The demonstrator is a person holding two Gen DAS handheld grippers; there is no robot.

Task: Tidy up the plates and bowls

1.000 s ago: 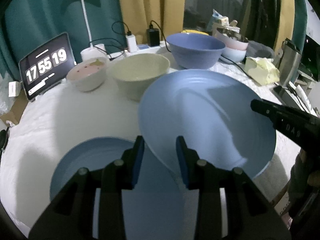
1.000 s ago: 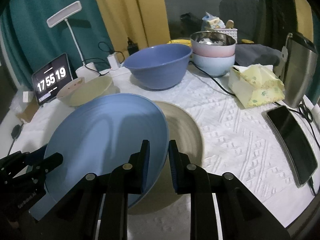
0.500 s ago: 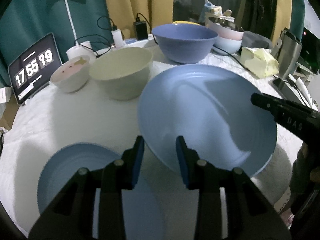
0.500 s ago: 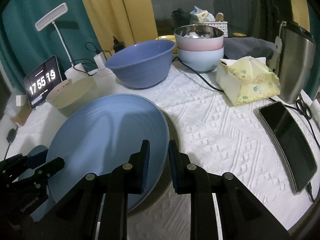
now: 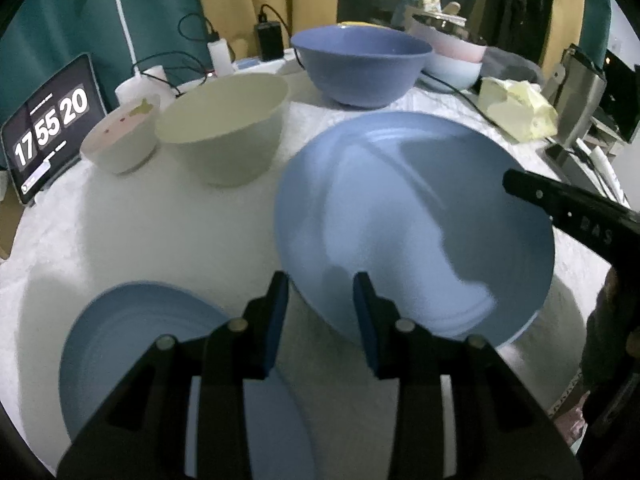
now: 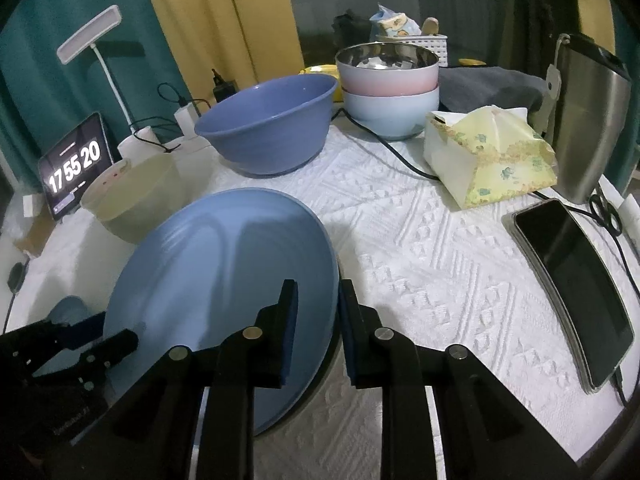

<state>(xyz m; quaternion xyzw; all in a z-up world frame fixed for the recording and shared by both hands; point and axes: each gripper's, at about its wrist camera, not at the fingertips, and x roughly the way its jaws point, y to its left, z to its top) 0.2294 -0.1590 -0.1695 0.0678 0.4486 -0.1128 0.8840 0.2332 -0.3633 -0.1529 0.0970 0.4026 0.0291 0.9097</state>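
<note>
release looks begun: large blue plate (image 6: 224, 264) has settled lower, right claw (image 6: 318, 286) has just been opening around its rim, left claw (image 5: 320, 278) stands apart too.

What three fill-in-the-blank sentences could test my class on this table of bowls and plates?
1. The tablet clock reads 17 55 ____.
2. The steel-lined bowl nested in the pale blue bowl has a ____ outside.
3. The tissue pack beside those bowls is mostly ____.

Missing words: 20; pink; yellow
</note>
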